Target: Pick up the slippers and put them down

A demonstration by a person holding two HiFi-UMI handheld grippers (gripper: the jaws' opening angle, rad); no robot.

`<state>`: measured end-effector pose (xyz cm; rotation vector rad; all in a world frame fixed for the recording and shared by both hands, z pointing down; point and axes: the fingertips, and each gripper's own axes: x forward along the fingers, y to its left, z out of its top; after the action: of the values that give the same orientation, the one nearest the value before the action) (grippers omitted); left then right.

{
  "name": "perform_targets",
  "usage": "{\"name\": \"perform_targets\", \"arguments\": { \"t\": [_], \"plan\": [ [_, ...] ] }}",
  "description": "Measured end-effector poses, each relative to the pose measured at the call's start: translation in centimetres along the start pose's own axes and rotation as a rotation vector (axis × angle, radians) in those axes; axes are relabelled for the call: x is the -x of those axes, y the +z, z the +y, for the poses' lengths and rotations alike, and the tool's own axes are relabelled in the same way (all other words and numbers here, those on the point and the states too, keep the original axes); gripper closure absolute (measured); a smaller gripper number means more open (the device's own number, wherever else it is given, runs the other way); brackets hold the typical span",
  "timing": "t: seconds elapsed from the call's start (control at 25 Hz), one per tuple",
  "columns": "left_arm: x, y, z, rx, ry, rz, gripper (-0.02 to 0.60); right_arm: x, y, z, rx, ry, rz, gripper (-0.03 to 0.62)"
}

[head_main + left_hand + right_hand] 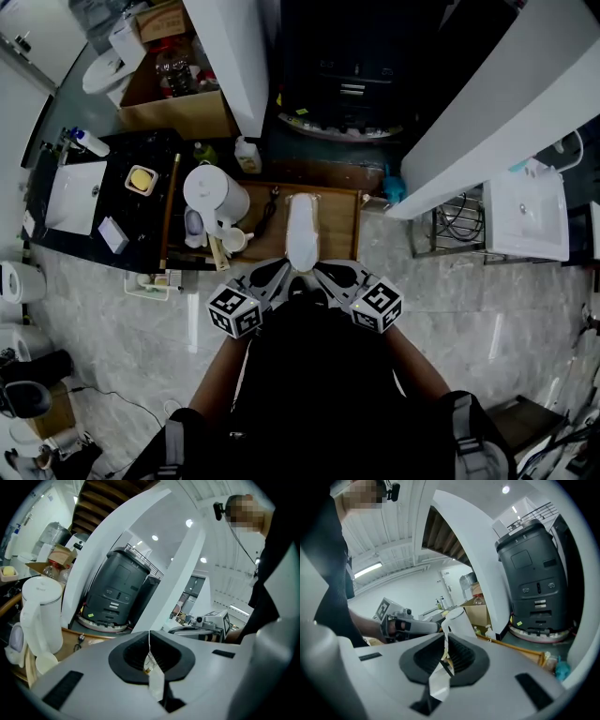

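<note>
A white slipper [302, 232] stretches lengthwise over a wooden tray [343, 225] on the floor; whether it rests there or hangs just above, I cannot tell. Both grippers meet at its near end. My left gripper [286, 277] comes in from the left and my right gripper [319, 275] from the right. In the left gripper view the left gripper [150, 658] has its jaws shut on a thin white strip of slipper [156, 684], with the right gripper [206, 623] beyond. In the right gripper view the right gripper [445, 653] likewise pinches a thin white slipper edge [438, 681], facing the left gripper [410, 626].
A white kettle [214, 195] and cups stand left of the tray, beside a black counter [141, 150] with a sink [75, 195]. A dark round machine [347, 84] sits behind the tray between white pillars [234, 56]. A cardboard box [178, 103] is at the back left, a white basin [525, 216] at the right.
</note>
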<state>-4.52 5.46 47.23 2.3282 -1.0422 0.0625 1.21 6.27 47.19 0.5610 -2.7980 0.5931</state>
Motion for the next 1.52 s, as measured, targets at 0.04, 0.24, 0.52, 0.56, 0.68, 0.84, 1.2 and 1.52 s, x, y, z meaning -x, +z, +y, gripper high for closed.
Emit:
{"name": "perform_targets", "arguments": {
  "t": [0.04,0.24,0.52,0.56,0.68,0.84,1.2,1.52],
  "plan": [
    [-0.2,-0.3,0.3,0.008,-0.002,0.008,0.569,-0.3,-0.2,-0.2,-0.001,-0.001,0.009,0.576],
    [-0.8,-1.2,1.6,0.035,-0.028,0.034,0.568,-1.7,-0.6,-0.9,-0.015,-0.020,0.036,0.516],
    [-1.5,-2.0,3.5,0.053,-0.070,0.067,0.566,-3.2,-1.7,-2.4,-0.043,-0.053,0.064,0.490],
    [-1.6,-2.1,3.8,0.056,-0.073,0.074,0.565,-3.4,-1.9,-2.7,-0.054,-0.058,0.066,0.487],
    [-2.1,-2.8,4.8,0.064,-0.082,0.100,0.550,-3.8,-2.8,-3.5,-0.065,-0.072,0.089,0.482],
    [-2.9,-4.1,5.9,0.090,-0.090,0.143,0.504,-4.4,-4.3,-4.5,-0.078,-0.089,0.133,0.470],
    [-4.6,-9.1,8.6,0.169,-0.107,0.298,0.464,-6.1,-9.0,-6.9,-0.096,-0.093,0.280,0.445],
    [-5.7,-13.6,10.7,0.264,-0.107,0.426,0.433,-7.0,-12.2,-9.1,-0.155,-0.106,0.331,0.434]
  ]
}}
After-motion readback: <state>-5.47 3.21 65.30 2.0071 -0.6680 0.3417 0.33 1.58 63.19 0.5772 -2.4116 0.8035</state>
